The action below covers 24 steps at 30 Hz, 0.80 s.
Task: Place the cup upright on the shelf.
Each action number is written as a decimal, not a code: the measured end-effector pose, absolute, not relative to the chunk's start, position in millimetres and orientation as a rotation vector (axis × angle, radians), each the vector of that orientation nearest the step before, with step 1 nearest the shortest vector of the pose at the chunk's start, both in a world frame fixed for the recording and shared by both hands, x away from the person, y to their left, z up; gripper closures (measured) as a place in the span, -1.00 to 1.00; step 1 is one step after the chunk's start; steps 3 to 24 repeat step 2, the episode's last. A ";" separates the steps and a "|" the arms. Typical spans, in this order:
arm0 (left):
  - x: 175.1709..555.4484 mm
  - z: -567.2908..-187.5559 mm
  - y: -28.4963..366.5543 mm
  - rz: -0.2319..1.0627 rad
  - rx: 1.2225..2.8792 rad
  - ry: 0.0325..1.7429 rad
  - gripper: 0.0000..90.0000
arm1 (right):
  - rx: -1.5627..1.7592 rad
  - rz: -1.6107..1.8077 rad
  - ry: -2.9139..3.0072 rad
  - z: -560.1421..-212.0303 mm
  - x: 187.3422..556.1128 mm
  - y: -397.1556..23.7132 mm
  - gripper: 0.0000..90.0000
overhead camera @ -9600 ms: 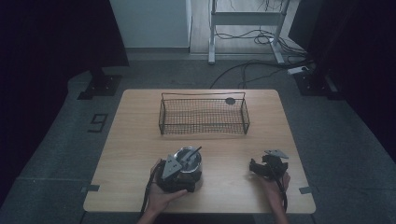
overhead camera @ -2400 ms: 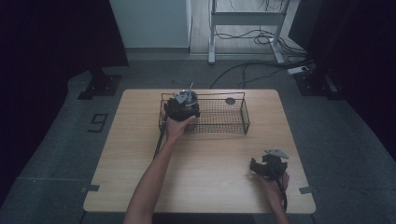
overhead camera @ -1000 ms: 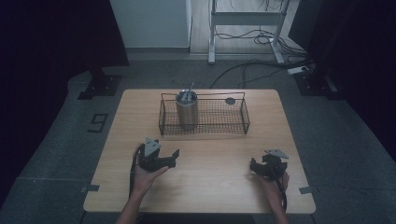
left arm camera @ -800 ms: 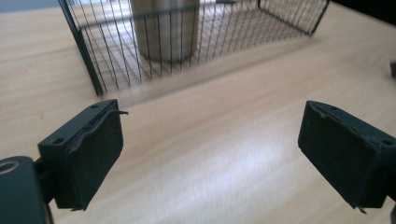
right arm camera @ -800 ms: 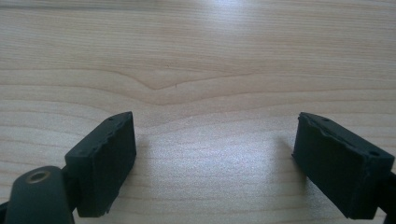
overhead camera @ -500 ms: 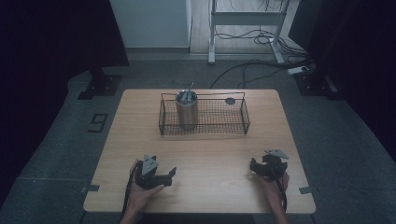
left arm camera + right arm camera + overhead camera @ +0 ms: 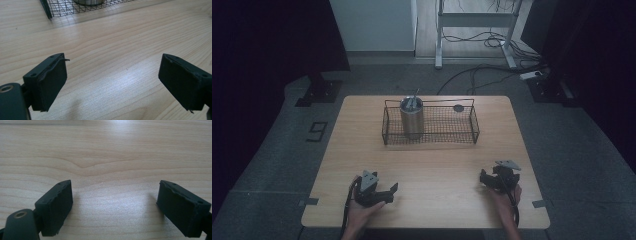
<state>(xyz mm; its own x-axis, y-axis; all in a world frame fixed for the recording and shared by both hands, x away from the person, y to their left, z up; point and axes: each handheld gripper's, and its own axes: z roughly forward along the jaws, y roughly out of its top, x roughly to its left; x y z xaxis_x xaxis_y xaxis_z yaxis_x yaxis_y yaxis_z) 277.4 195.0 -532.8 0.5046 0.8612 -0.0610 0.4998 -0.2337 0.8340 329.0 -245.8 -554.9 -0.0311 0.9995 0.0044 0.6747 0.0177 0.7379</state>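
While the metal cup (image 7: 412, 119) stands half-veiled behind basket (image 7: 430, 125) mesh, both claws — left (image 7: 388, 192), right (image 7: 484, 179) — gape empty.

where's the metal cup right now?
High view: the metal cup stands upright inside the wire basket, at its left end, on the table's far half.

The high view looks forward and down on the whole table (image 7: 432, 165) from afar. Both gripper views skim it closely; the left also shares the basket (image 7: 75, 7).
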 end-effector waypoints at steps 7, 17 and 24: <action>277.3 -533.8 195.2 0.528 1.896 1.124 -0.81 | 1.710 0.780 1.761 -554.9 329.0 -245.8 -0.71; 277.3 -533.8 195.2 0.528 1.896 1.124 -0.81 | 1.710 0.780 1.761 -554.9 329.0 -245.8 -0.71; 277.3 -533.8 195.2 0.528 1.896 1.124 -0.81 | 1.710 0.780 1.761 -554.9 329.0 -245.8 -0.71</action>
